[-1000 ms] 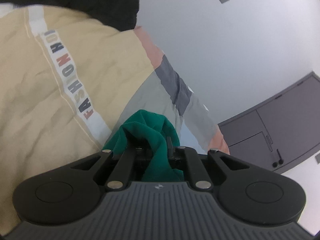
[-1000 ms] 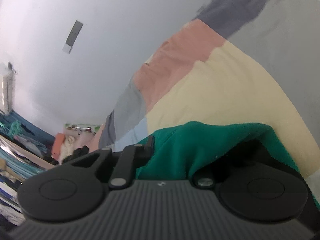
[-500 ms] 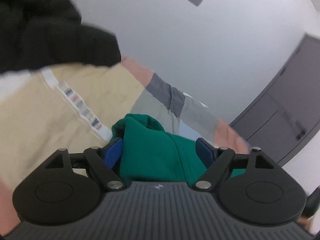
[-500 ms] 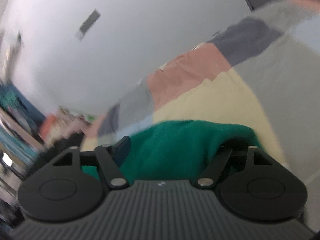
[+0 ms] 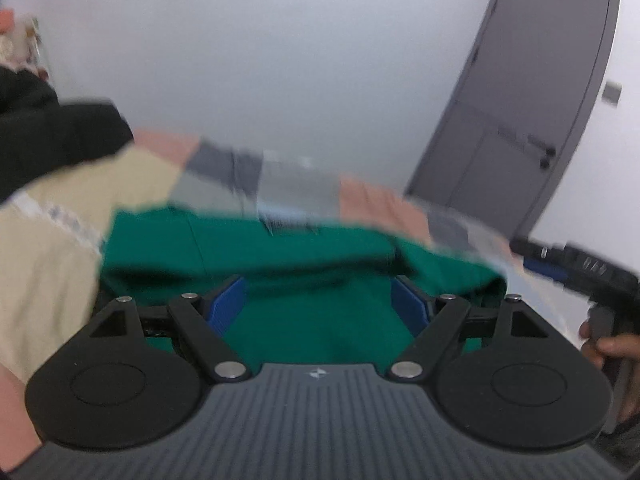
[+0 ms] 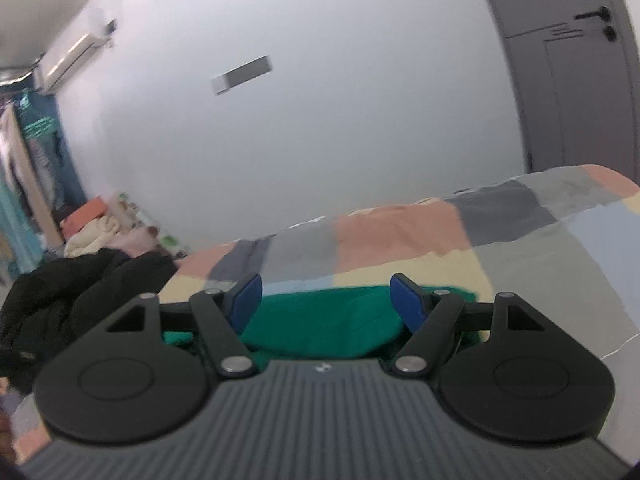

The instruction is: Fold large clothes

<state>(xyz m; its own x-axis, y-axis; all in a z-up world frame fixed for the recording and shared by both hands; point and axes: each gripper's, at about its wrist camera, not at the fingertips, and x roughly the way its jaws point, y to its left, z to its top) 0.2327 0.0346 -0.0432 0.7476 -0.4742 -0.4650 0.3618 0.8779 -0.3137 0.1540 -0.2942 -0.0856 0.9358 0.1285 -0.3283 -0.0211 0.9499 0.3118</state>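
Currently: both your grippers released above one green garment on the patchwork bed.

Left view: your left gripper (image 5: 318, 300), fingers apart, green garment (image 5: 280, 252) below, untouched; right gripper (image 5: 576, 268) alongside. Right view: fingers (image 6: 406, 300) spread, garment (image 6: 332, 320) beneath, black clothes (image 6: 80, 292) left.

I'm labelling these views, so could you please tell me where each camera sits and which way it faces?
Left wrist: on the left gripper, facing over the green garment on the patchwork bedspread toward a grey door; the right gripper and its hand show.
Right wrist: on the right gripper, facing the green garment, black clothes and white wall.
Shared: garment, bedspread, door.
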